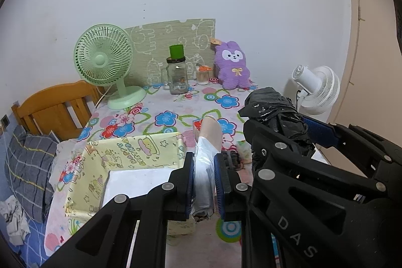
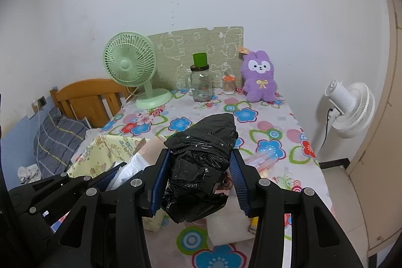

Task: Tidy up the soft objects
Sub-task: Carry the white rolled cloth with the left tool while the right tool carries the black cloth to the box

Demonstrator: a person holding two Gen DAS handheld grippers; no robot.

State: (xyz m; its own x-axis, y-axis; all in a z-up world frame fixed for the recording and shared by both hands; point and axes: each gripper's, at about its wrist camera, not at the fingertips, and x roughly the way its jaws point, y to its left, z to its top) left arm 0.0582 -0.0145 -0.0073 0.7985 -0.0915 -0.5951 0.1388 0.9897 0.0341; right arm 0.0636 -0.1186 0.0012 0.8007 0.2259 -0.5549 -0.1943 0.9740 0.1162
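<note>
left gripper [image 1: 204, 182] clamps narrow on a white-and-pink wrapped roll [image 1: 206, 162], just right of the yellow box [image 1: 130, 155]. right gripper [image 2: 198, 182], half-spread, grips a black plastic bundle [image 2: 201, 162] right of that box.

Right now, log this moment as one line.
left hand-held gripper: shut on white roll | right hand-held gripper: shut on black bag roll | yellow box: open

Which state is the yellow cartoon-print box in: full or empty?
Apparently empty: the yellow box shows a bare white bottom in the left wrist view, though its near corner is hidden.
</note>
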